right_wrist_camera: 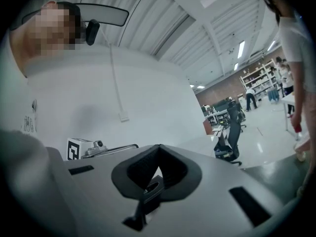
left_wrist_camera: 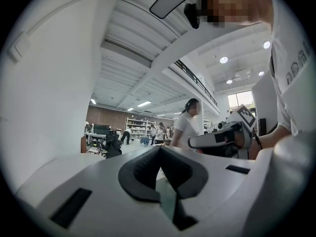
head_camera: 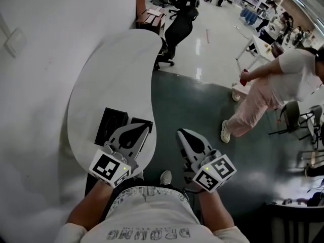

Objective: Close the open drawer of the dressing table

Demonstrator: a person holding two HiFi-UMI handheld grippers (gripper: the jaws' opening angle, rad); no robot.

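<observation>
I held my left gripper (head_camera: 140,129) and right gripper (head_camera: 183,133) level by the desk (head_camera: 116,70), both pairs of jaws closed together and empty. Pushing needs no grip, I judged. I couldn't make out the drawer.

I see black swivel office chair (head_camera: 178,29) on glossy grey floor (head_camera: 212,49), brown wooden cabinet (head_camera: 150,17) just beside it. Right: bent-over person in white top, pink trousers (head_camera: 263,92), red cup (head_camera: 244,78) in hand.

Bright, even light came from the ceiling lights (left_wrist_camera: 223,59). Glare streaked the shiny floor (head_camera: 212,44) past the white tabletop (head_camera: 116,75), and a soft shadow sat on the wall (head_camera: 50,135) beside it. Fisheye bending was heavy, and both gripper views had black corners and a blurry foreground.
</observation>
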